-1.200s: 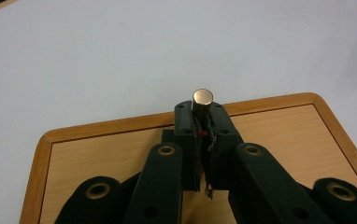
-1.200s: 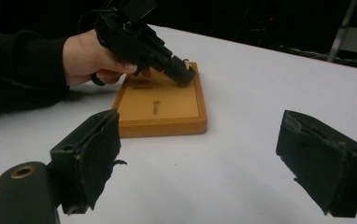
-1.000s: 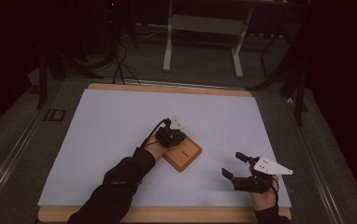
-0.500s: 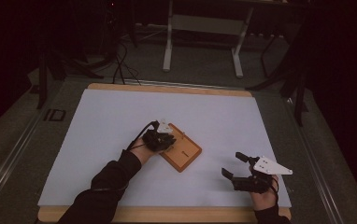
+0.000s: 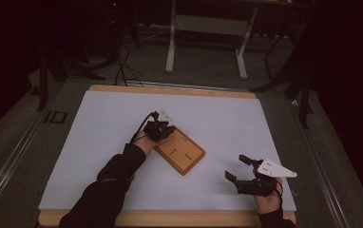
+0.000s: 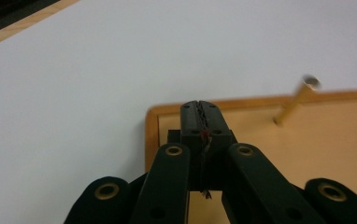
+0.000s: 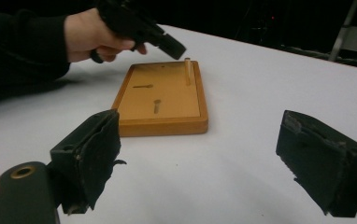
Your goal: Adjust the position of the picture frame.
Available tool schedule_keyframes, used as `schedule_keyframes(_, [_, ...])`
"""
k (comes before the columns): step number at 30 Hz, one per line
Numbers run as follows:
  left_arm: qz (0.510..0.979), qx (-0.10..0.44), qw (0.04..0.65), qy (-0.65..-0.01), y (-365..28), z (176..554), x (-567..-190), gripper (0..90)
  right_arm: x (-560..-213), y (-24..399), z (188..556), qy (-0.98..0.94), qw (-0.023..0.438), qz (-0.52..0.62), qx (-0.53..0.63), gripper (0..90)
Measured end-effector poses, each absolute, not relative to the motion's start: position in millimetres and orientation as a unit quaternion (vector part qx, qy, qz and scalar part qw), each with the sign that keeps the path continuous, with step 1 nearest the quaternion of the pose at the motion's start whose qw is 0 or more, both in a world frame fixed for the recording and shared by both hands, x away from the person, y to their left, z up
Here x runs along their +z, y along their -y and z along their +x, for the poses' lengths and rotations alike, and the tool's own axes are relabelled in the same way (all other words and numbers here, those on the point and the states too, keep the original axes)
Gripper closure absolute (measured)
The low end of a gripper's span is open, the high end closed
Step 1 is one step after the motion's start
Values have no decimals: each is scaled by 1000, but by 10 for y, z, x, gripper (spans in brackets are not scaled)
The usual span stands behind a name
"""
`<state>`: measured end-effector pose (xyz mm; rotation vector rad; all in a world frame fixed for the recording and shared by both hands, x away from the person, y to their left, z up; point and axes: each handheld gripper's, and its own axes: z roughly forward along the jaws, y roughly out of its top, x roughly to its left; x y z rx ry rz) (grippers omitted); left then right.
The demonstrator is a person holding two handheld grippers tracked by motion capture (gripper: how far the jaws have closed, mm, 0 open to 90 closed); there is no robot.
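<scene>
L gripper [image 6: 200,114] closed over tray [image 5: 179,151]; 1 peg [image 6: 294,103] blurred, maybe upright.

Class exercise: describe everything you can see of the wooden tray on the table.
The wooden tray is a shallow, orange-brown rectangle with a raised rim and rounded corners, lying flat and askew on the white tabletop. A thin peg stands upright near one end; two nail-like pieces lie flat inside. The left hand-held gripper, shut, hovers over its far corner.

Smooth wooden tray [image 7: 160,100], matt white table cover [image 5: 217,118]
</scene>
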<state>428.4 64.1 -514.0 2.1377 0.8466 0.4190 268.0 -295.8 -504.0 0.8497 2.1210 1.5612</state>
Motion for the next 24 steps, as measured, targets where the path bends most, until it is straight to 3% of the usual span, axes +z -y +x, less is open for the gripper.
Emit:
schedule_keyframes(12, [856,165,362,-331,-391,4648,-5166,900,-5043,2956,2680,-754,181,299,556,135])
schedule_keyframes(24, [864,156,341,-336,-350,4737,-5265,900,-5048,2962,2690,-755,178,297,557,135])
